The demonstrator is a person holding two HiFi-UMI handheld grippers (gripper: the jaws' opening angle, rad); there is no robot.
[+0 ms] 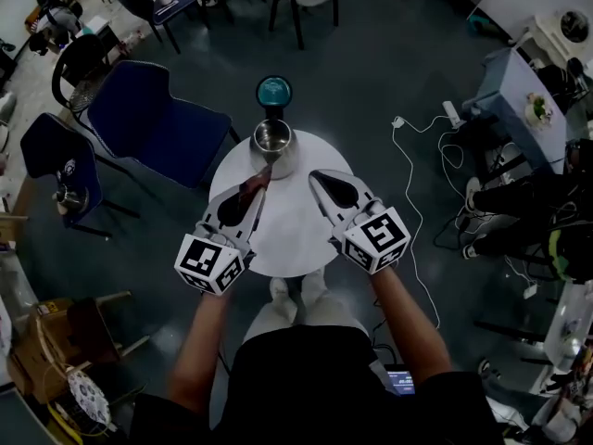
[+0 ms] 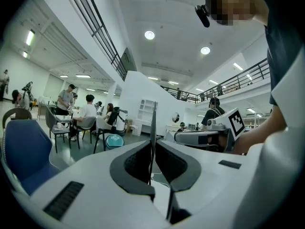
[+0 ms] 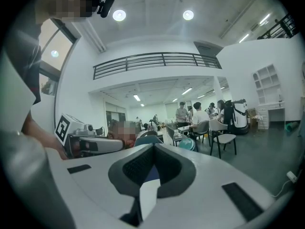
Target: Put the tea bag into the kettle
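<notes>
A steel kettle (image 1: 274,142) with an open top stands at the far edge of the round white table (image 1: 287,239). My left gripper (image 1: 262,180) hovers over the table just short of the kettle, shut on a reddish-brown tea bag (image 1: 252,191). In the left gripper view the tea bag (image 2: 153,123) shows edge-on as a thin strip sticking up between the closed jaws of the left gripper (image 2: 153,144). My right gripper (image 1: 316,176) is level with it on the right, shut with nothing in it; its pads meet in the right gripper (image 3: 152,147) view.
A teal round object (image 1: 274,91) sits on the floor just beyond the table. Blue chairs (image 1: 157,123) stand to the left. White cables (image 1: 412,202) and a desk lie to the right. Seated people and chairs (image 2: 81,120) are farther off.
</notes>
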